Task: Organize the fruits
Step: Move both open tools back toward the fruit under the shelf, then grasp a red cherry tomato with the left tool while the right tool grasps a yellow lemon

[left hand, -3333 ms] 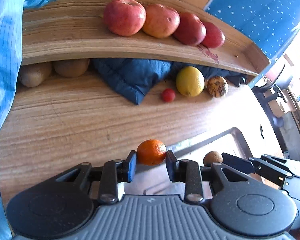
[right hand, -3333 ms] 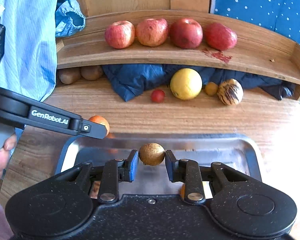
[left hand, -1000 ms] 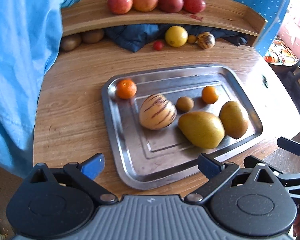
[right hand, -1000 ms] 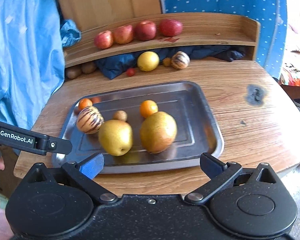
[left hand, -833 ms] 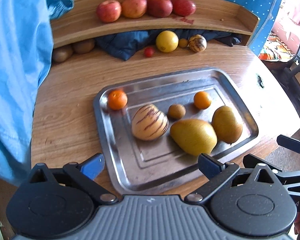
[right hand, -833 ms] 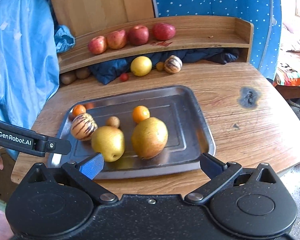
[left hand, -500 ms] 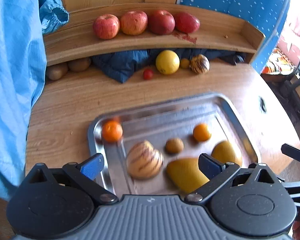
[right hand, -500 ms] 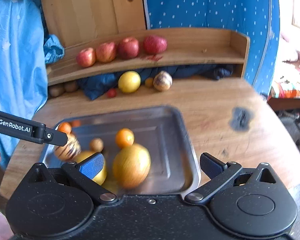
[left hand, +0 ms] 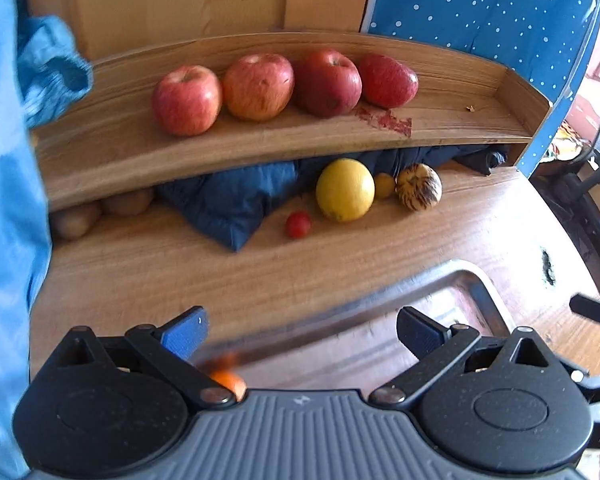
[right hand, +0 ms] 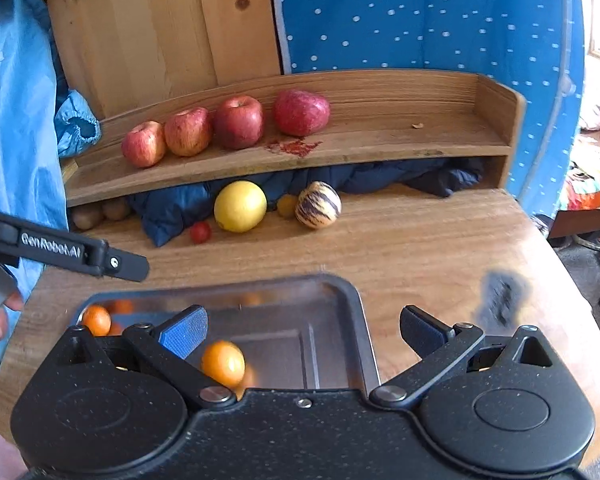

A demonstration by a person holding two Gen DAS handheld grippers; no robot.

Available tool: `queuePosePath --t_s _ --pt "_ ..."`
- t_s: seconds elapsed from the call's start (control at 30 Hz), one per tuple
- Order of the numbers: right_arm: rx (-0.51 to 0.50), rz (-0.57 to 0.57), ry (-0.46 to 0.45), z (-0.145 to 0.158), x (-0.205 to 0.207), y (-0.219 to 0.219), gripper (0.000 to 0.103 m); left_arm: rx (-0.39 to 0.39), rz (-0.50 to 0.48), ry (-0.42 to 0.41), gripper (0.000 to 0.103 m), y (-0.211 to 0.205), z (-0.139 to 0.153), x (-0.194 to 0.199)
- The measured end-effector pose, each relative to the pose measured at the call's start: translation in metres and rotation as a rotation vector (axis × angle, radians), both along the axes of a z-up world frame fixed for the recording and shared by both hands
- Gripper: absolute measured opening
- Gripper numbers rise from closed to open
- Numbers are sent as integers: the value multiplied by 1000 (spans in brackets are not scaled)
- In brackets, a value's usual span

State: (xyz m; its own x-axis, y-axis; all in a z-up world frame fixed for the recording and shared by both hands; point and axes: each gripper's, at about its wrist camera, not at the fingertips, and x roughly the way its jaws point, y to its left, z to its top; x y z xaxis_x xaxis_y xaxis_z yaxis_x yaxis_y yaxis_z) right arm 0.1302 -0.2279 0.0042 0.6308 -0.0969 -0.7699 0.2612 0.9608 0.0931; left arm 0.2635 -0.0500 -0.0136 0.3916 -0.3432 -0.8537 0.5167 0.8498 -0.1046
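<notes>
Both the left gripper (left hand: 300, 332) and right gripper (right hand: 302, 330) have jaws wide open, empty; loose round yellow citrus (right hand: 240, 206) mid-frame under wooden shelf (right hand: 380, 140), so approach low, centre jaws, close gently.

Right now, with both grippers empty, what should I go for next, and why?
Probably reach the right gripper forward to the big yellow fruit. Both grippers are open and hold nothing, and that fruit sits loose on the table beyond the tray, under the shelf, with clear wood in front of it.
</notes>
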Motion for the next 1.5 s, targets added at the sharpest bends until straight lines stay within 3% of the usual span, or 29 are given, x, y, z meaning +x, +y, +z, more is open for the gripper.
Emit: queuePosePath --t_s 0.17,0.37,0.6,0.7,0.93,1.17,1.3,1.5 --pt "62 22 21 -5 45 -9 102 20 -92 -54 102 -10 -14 24" --pt "171 37 44 -14 99 -18 102 51 -289 -138 102 -29 -29 37" --pt "250 84 103 -35 149 -14 102 37 -412 -139 102 -43 -46 52" --pt "255 104 133 -45 168 -10 97 18 -416 -123 101 -46 -51 60" --pt "247 113 172 -59 194 -6 90 -42 -402 -104 83 -47 -58 71" --pt "270 81 196 -70 209 -10 82 -27 -364 -89 64 -49 -66 81" --pt "257 88 205 -74 219 -6 78 -60 -331 -62 60 -43 -67 88" --pt "230 109 221 -77 229 0 74 -57 -315 -53 46 -39 -68 89"
